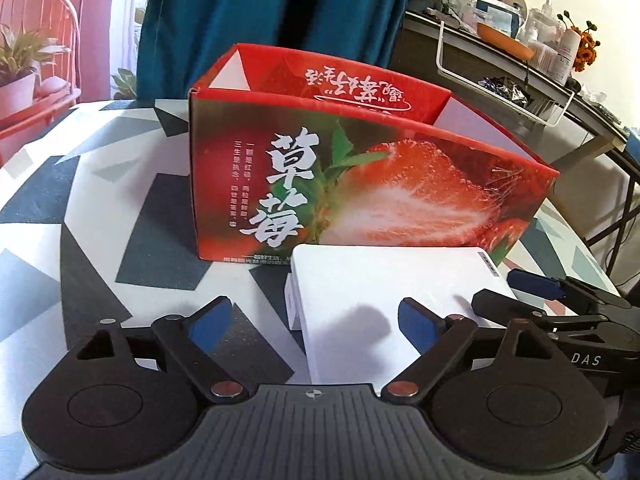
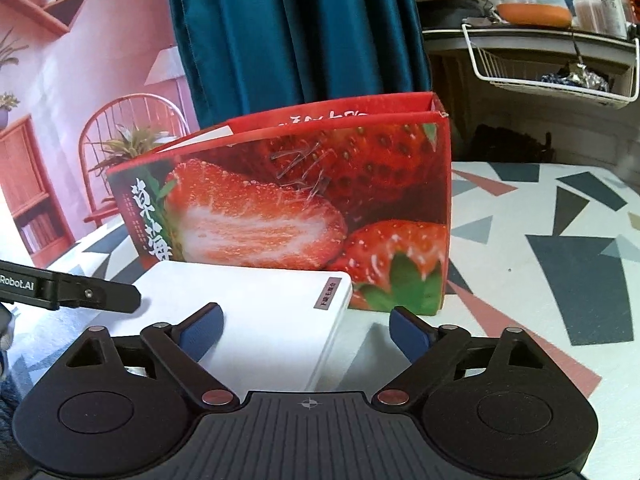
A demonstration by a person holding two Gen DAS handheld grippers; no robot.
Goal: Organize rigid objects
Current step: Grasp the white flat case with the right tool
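I have 1 white box point(image 1: 384, 300) lying flat on the worktop point(image 1: 80, 200), just in front of 1 open strawberry carton point(image 1: 360, 184), its far edge near or against the carton's printed front wall; I cannot tell which. The white box is a flat slab whose long axis runs from me away toward the carton, with a small label strip point(image 2: 328, 293) at its far right corner. The carton stands upright with its top flaps open, its long axis running across my view, the printed characters on its left end and the cut strawberry picture filling the middle. My left gripper point(image 1: 316, 322) is spread wide: its right finger point(image 1: 416, 322) sits above the white box's top face and its left finger point(image 1: 210, 320) is out over the patterned worktop, beside the box's left edge, neither clearly pressing on it. My right gripper point(image 2: 306, 328) is also spread wide, with its left finger point(image 2: 202, 330) over the box's top and its right finger point(image 2: 410, 330) off past the box's right edge, above the worktop. Nothing is gripped by either. Behind the carton hangs 1 teal curtain point(image 2: 300, 40).
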